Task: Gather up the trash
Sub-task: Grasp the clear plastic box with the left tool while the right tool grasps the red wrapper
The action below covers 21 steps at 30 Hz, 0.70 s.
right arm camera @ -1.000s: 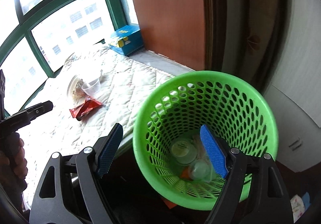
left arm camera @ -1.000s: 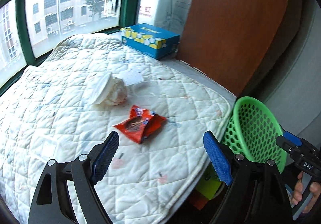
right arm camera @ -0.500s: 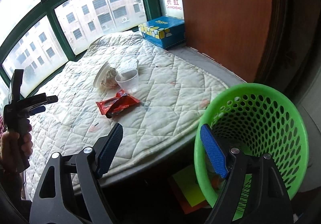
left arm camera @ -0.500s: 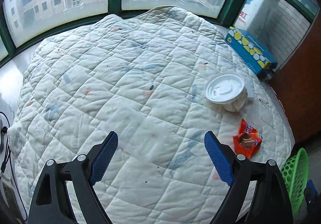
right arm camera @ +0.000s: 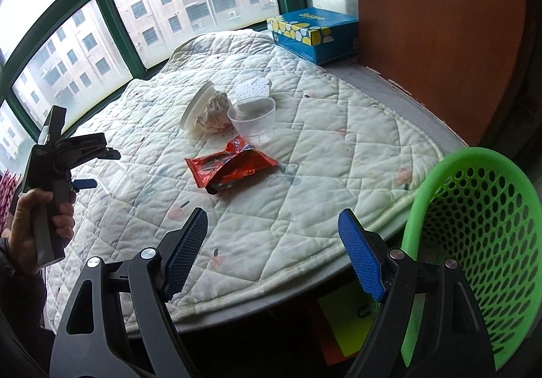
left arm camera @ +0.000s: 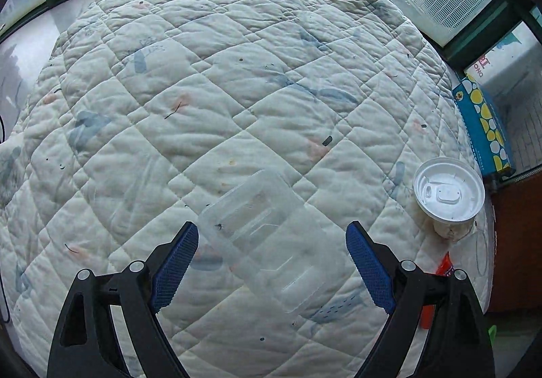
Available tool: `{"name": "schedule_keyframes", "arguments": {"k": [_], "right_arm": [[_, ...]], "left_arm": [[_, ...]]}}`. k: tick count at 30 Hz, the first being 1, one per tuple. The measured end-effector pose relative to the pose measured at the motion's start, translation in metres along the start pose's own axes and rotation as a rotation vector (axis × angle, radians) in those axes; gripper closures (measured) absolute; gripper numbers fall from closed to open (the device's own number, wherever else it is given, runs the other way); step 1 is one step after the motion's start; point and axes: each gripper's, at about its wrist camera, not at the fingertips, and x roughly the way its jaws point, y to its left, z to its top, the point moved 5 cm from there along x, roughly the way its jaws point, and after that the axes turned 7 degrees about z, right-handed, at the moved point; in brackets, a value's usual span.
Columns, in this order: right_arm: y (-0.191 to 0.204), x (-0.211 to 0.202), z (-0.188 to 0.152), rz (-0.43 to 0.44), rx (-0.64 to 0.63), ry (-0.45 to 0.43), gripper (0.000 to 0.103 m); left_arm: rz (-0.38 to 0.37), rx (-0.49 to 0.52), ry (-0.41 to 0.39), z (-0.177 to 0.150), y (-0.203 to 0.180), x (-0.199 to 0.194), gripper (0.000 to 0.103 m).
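A clear plastic tray (left arm camera: 267, 235) lies flat on the white quilt (left arm camera: 216, 97). My left gripper (left arm camera: 271, 235) hangs open just above it, pointing steeply down, one finger on each side and neither pad pressing it. In the right wrist view that left gripper (right arm camera: 98, 169) sits in a hand at the far left, over the clear tray (right arm camera: 113, 176). My right gripper (right arm camera: 271, 218) is open and empty at the quilt's near edge. Beyond it lie a red snack wrapper (right arm camera: 233, 164), a clear cup (right arm camera: 252, 119) and a white-lidded cup (right arm camera: 203, 110) on its side. The green mesh basket (right arm camera: 481, 242) stands right of the right gripper.
A blue tissue box (right arm camera: 315, 32) rests on the sill by the brown wooden panel (right arm camera: 440, 39). A white textured scrap (right arm camera: 252, 88) lies behind the clear cup. Green-framed windows ring the far side. In the left wrist view the lidded cup (left arm camera: 449, 193) stands at the right.
My left gripper swung away from the basket side, across the quilt, and sank over the clear tray. My right gripper moved from above the basket's mouth to the quilt's near edge.
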Motion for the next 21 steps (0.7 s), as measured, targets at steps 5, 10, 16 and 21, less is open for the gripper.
{"name": "schedule_keyframes", "arguments": {"k": [5, 10, 16, 21], "right_arm": [[0.004, 0.018, 0.003, 0.011, -0.005, 0.024, 0.024], [0.008, 0.036, 0.009, 0.027, -0.008, 0.043, 0.024], [0.011, 0.068, 0.017, 0.069, 0.018, 0.085, 0.024], [0.012, 0.095, 0.024, 0.098, 0.051, 0.118, 0.024]], "left_arm": [[0.013, -0.021, 0.019, 0.001, -0.002, 0.010, 0.017], [-0.001, -0.004, 0.033, 0.002, -0.004, 0.018, 0.029], [-0.037, 0.040, 0.019, 0.003, -0.005, 0.016, 0.038], [-0.065, 0.085, -0.004, 0.002, -0.004, 0.006, 0.042]]}}
